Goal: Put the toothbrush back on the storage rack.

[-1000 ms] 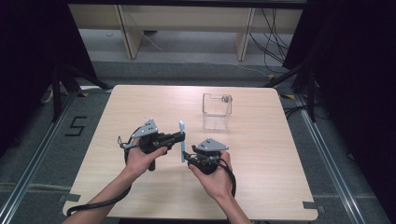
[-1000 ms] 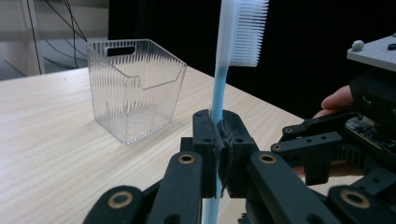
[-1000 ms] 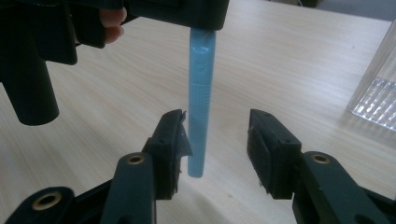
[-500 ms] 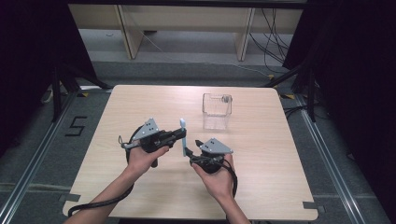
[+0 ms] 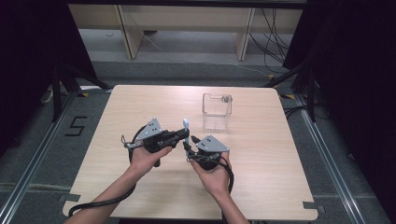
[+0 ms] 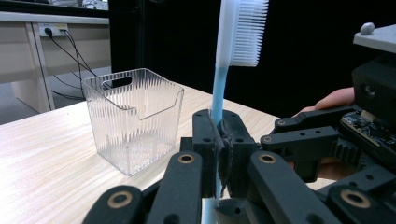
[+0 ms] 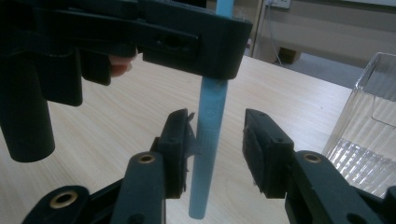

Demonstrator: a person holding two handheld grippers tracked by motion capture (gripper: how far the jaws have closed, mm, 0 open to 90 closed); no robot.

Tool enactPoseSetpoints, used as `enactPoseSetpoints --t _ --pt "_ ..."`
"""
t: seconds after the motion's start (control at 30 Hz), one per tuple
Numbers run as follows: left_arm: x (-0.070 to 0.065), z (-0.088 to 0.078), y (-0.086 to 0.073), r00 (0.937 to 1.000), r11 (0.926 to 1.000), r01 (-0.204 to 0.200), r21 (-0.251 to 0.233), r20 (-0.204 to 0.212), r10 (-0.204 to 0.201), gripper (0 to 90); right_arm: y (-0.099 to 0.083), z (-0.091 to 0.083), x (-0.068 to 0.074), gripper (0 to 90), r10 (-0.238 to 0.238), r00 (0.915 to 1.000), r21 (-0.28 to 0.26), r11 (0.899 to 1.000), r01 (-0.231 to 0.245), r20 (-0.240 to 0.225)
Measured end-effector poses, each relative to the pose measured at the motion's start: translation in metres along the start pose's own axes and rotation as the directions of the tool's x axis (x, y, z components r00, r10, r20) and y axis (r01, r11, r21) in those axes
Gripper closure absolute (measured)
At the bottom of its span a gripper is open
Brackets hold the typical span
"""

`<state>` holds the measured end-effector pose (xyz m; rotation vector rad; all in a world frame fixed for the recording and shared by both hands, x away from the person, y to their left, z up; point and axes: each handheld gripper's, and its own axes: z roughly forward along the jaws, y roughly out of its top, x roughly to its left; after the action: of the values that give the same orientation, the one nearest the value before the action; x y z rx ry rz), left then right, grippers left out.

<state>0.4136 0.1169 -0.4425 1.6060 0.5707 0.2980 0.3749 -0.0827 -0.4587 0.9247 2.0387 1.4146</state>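
Two grippers share our light-blue plastic toothbrush (image 6: 219, 88): left gripper (image 6: 219, 154) clamped, right gripper (image 7: 212, 149) closing with jaws apart; clear ribbed plastic box (image 5: 216, 110) awaits.

Toothbrush (image 6: 239, 32): brush head's top cut off by the upper edge in the left gripper view; handle (image 7: 210, 135) runs out past the top in the right gripper view. Handle's middle is hidden inside the left gripper (image 6: 219, 154). Clear bin (image 7: 369, 135) is cropped at the right edge. Small object at the bin's rim (image 5: 225, 98) in the high view, possibly a cap, too small to tell.
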Motion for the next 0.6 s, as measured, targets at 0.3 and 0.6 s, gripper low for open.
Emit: enactPoseSetpoints --t 0.3,0.6 --pt "-0.0027 0.0020 0.0005 1.0000 1.0000 0.006 0.003 0.008 -0.006 85.6 0.0032 0.0008 0.0028 72.6 0.016 0.9999 -0.002 1.000 -0.015 0.006" --pt "-0.0065 -0.0002 0.0040 0.9998 0.9994 0.016 0.030 -0.011 -0.016 70.8 0.0041 -0.0009 -0.0005 78.9 0.042 0.9988 0.012 0.999 -0.042 0.023"
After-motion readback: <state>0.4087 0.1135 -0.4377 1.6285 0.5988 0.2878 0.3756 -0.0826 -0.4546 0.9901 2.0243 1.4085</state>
